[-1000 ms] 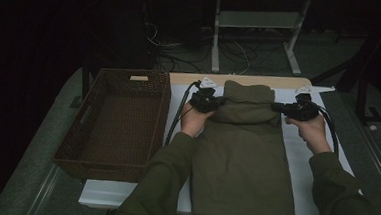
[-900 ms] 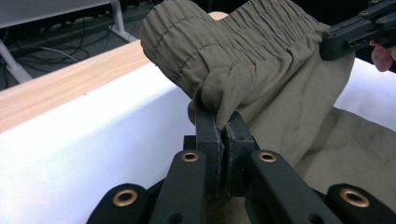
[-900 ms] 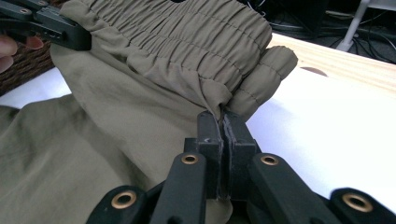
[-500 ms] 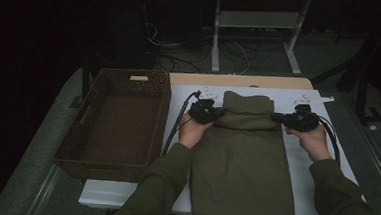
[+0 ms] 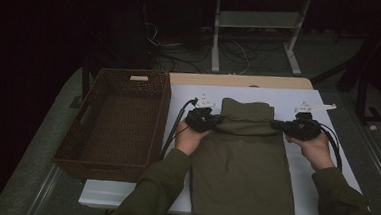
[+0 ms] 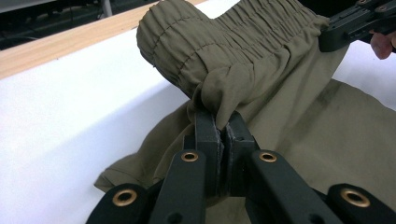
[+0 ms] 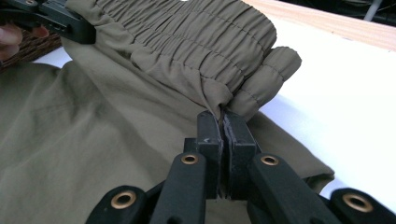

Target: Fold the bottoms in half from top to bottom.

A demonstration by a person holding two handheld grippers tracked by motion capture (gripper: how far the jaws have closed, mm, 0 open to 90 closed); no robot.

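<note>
While both jaws clamp olive garment (image 5: 243,156), white mat (image 5: 188,105) covers wooden table (image 5: 240,81); wicker basket (image 5: 83,146) beside, room dark.

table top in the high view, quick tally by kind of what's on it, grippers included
olive garment: 1, gathered end folded over and pinched at each side
brown wicker basket: 1
white sheet under the garment: 1
hand-held grippers: 2, left gripper and right gripper, both shut on the garment
total: 5
</note>
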